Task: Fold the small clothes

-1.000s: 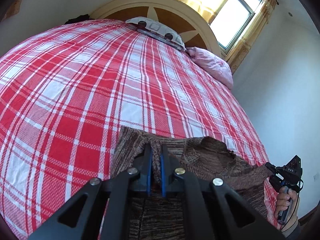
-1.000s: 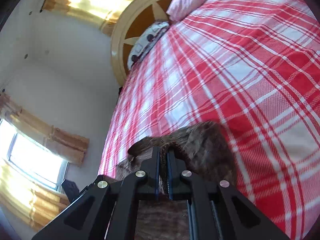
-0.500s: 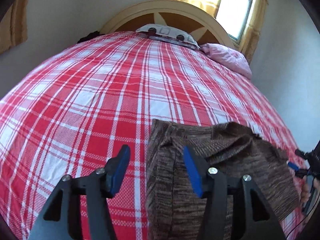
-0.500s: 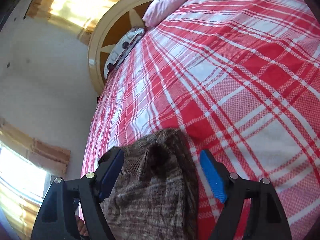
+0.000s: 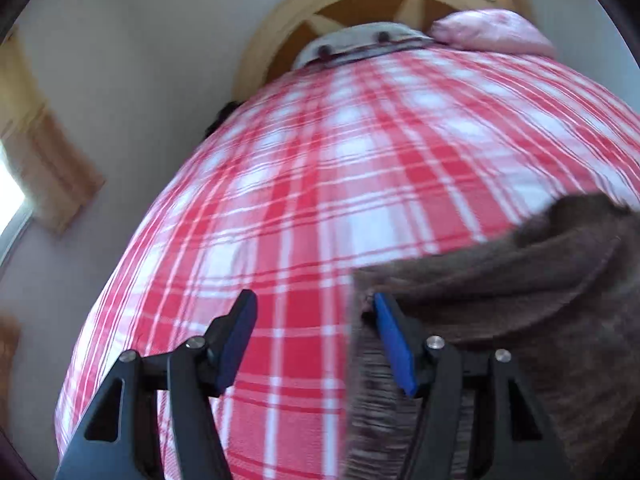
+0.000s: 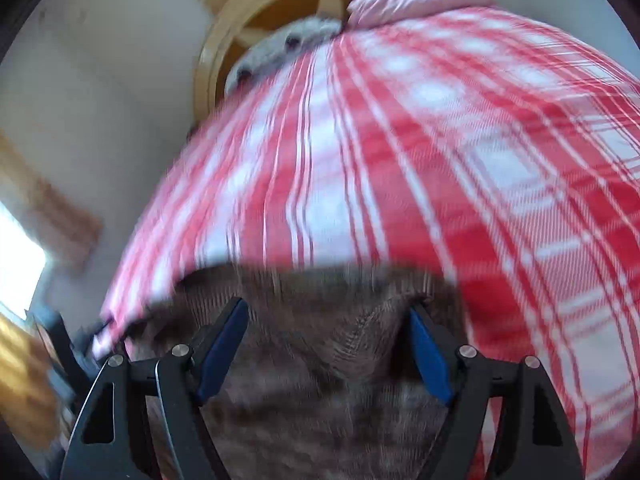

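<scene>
Two blurred fisheye views over a bed spread with a red and white plaid cover; wooden headboard and a pink pillow at the far end; pale walls and curtained windows around.

From the left wrist: left gripper with blue-padded jaws opening, only plaid cover in the gap; right-hand pad just touching the near left edge of a brown knitted garment, not pinching it. Garment lying on the cover at the near end of the bed, filling the lower right of this view, one layer seemingly doubled over another, though blur hides the exact folds.

From the right wrist: right gripper spread wide above the same brown knit; fabric visible between the pads, neither pad seen pressing on it; a raised ridge of knit in the middle of the gap.

Likely risks from here: loose knit snagging on the left pad at the edge and dragging the fold open; soft, springy fabric slumping or creeping apart once released; a hasty next pinch catching one layer only, or the plaid cover along with the garment; motion blur suggesting quick hands, so a misjudged grasp point plausible.
</scene>
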### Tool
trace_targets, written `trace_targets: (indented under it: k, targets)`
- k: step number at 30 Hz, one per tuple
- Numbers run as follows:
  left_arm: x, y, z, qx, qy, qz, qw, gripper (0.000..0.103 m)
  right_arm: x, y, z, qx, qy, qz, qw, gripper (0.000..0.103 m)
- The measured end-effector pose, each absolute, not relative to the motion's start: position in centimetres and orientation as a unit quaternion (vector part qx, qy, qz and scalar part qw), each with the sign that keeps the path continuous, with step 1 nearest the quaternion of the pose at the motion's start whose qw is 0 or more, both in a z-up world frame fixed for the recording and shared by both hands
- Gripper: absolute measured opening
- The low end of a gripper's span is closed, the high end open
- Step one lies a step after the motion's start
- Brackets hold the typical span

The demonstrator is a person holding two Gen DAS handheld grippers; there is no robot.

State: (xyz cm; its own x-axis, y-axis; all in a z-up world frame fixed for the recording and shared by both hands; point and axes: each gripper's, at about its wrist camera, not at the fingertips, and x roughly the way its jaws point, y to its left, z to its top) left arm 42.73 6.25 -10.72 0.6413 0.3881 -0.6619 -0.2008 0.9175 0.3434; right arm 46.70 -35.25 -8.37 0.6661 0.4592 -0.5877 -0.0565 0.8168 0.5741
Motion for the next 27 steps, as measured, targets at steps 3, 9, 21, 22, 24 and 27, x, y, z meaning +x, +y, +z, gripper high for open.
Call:
trace_targets:
  k: [3,9,21,22,24,27]
  targets:
    - [42.3,8.9,-11.5,0.103,0.397,0.195,0.891,0.067,45.1,-36.2,-6.8,0.288,0.319,0.166,0.888,0.079]
    - [37.6,10.3,-13.0,0.042,0.425,0.132,0.894,0.067,41.4,-36.9,-9.0,0.252,0.365,0.161,0.882,0.079]
    - [29.4,8.3,-12.4,-0.009,0.436,0.016,0.900,0.058,30.5,-38.6,-10.7,0.167,0.432,0.147,0.874,0.059]
    - [29.2,8.2,-12.7,-0.022,0.443,0.004,0.896,0.050,29.7,-38.0,-10.9,0.149,0.439,0.145,0.874,0.058]
    - [28.6,7.8,-13.2,-0.040,0.453,-0.005,0.891,0.047,28.7,-37.5,-10.8,0.129,0.435,0.140,0.880,0.057]
    - [28.0,7.6,-13.4,-0.047,0.454,-0.013,0.890,0.047,27.8,-37.9,-10.5,0.126,0.429,0.124,0.886,0.057]
